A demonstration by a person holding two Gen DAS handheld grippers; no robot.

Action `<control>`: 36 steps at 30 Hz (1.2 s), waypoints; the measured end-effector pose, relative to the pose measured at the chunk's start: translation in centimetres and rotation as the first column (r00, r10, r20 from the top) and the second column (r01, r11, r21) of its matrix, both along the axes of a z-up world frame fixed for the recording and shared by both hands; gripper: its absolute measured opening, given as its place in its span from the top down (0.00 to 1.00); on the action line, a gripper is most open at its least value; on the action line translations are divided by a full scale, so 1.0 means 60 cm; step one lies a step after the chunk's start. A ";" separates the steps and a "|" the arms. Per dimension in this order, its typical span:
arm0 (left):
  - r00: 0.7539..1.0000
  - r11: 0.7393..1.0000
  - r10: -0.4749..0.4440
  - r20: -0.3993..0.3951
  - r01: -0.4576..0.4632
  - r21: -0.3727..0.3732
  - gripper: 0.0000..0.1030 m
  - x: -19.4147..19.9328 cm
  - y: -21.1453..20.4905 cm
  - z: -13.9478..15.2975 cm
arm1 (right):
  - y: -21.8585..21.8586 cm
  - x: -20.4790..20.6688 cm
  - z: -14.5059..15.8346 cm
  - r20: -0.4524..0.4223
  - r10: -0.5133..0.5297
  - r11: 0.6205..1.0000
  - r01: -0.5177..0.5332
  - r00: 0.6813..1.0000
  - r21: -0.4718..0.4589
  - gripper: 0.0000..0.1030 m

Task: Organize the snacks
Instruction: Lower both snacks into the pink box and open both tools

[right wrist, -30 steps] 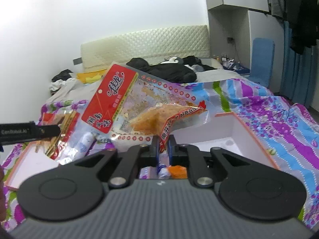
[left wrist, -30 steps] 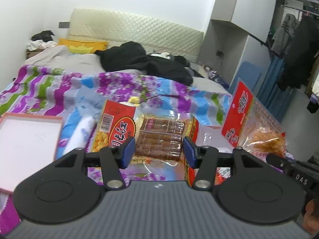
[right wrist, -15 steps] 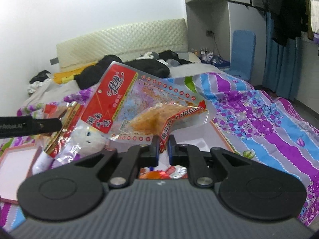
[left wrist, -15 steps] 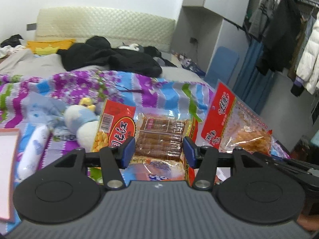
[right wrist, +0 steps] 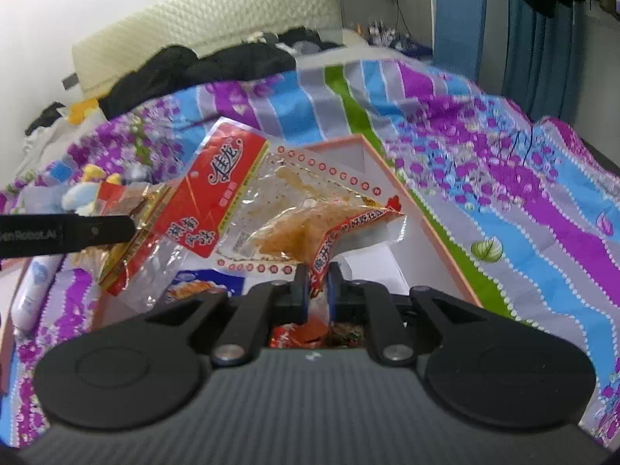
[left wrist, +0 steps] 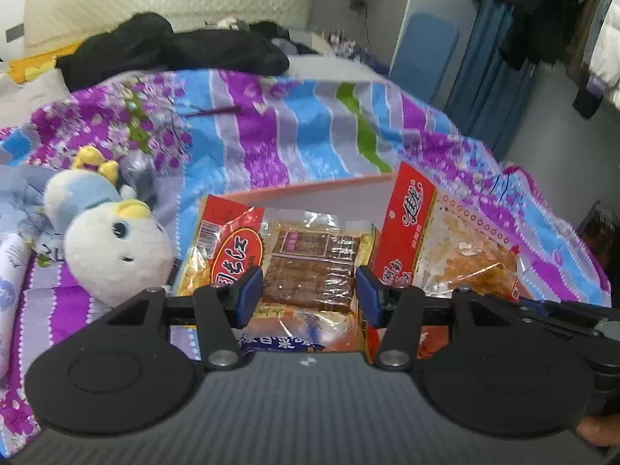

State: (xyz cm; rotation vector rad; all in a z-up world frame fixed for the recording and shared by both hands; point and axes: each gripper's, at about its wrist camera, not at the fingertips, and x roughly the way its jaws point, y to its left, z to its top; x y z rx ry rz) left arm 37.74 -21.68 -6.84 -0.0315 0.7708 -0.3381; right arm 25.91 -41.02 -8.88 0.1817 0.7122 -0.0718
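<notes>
Over the box [right wrist: 434,228], left gripper [left wrist: 309,290] clamps the brown-stick packet [left wrist: 310,267] upright — right gripper [right wrist: 317,290] pinches the red-header bag [right wrist: 271,209] corner, header up-left.

Bright even light; bedspread [left wrist: 310,124] motion-blurred, perhaps; fisheye bends edges.

Red/clear snack bags [right wrist: 248,197], purple-blue-green striped floral blanket [left wrist: 294,135], white/blue plush [left wrist: 112,248], pink-rimmed box [right wrist: 434,232]
</notes>
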 end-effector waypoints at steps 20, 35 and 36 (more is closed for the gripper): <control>0.998 1.000 -0.009 -0.054 0.008 -0.022 0.28 -0.009 0.025 0.003 | 0.004 -0.009 -0.008 -0.045 -0.032 0.999 0.033 0.998 0.029 0.34; 0.985 0.998 0.001 0.173 0.011 -0.065 0.28 -0.203 0.090 0.212 | 0.049 -0.144 0.186 0.208 -0.015 1.000 0.015 0.978 0.002 0.29; 0.982 0.998 0.003 0.187 0.010 -0.070 0.28 -0.219 0.096 0.224 | 0.051 -0.155 0.196 0.222 -0.015 1.000 0.015 0.975 0.002 0.29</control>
